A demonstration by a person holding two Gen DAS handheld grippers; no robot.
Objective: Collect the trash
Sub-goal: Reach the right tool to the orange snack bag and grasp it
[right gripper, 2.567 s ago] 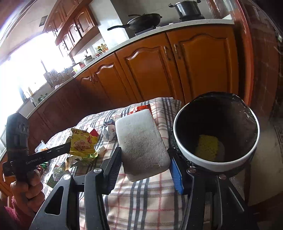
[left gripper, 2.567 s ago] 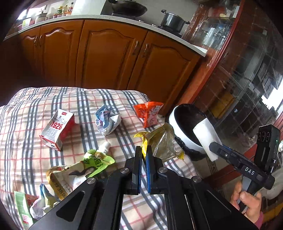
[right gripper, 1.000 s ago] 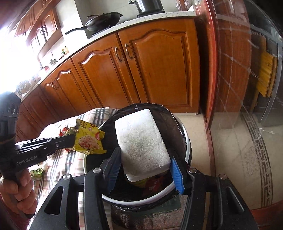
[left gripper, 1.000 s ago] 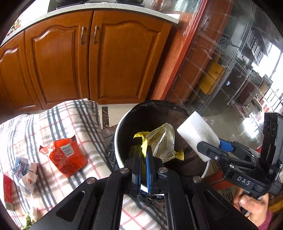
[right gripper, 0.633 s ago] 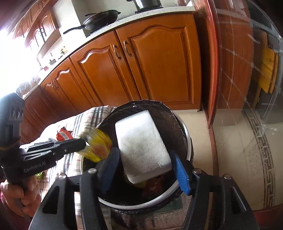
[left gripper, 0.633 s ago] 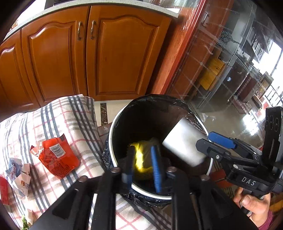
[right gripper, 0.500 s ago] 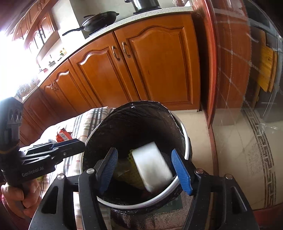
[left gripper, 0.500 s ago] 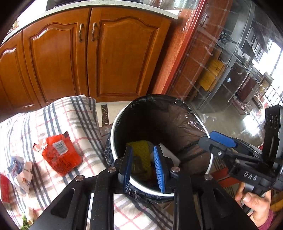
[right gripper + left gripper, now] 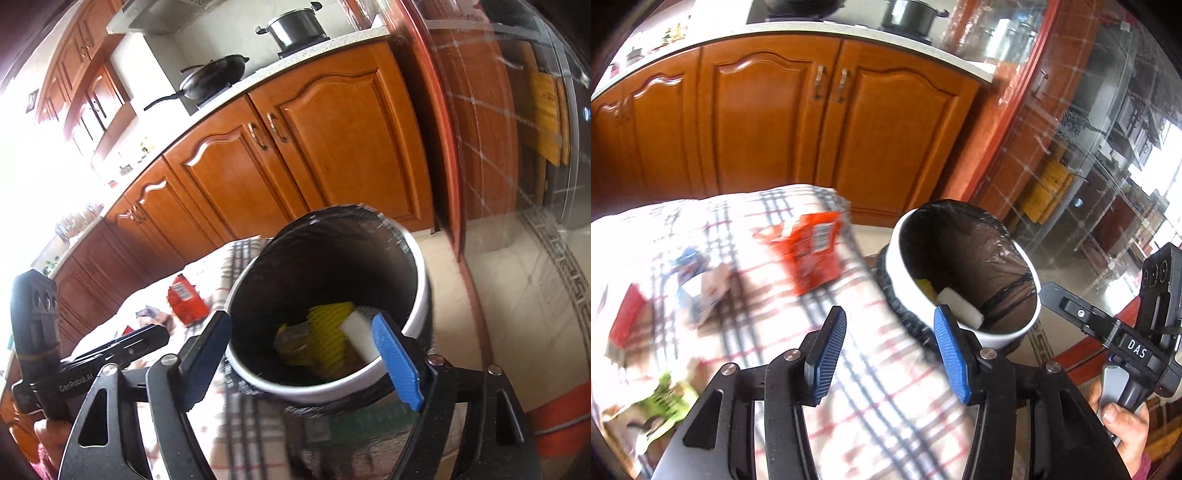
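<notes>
A white trash bin (image 9: pixel 1004 334) with a black liner stands at the table's right edge; it also shows in the right wrist view (image 9: pixel 417 295). Inside lie a white foam block (image 9: pixel 356 330) and yellow wrappers (image 9: pixel 327 332). My left gripper (image 9: pixel 890 354) is open and empty over the checked tablecloth (image 9: pixel 871 406), just left of the bin. My right gripper (image 9: pixel 301 360) is open and empty above the bin's near rim. An orange-red snack packet (image 9: pixel 812 253) lies on the cloth near the bin.
More trash lies blurred on the cloth at left: a blue-white crumpled wrapper (image 9: pixel 698 277), a red carton (image 9: pixel 628 317) and a green pouch (image 9: pixel 661 406). Wooden kitchen cabinets (image 9: pixel 768 122) stand behind the table. A glass door (image 9: pixel 1089 147) is to the right.
Both grippers opened over the bin and dropped the yellow wrapper and the white foam block into it. The left gripper has since swung left, back over the tablecloth.
</notes>
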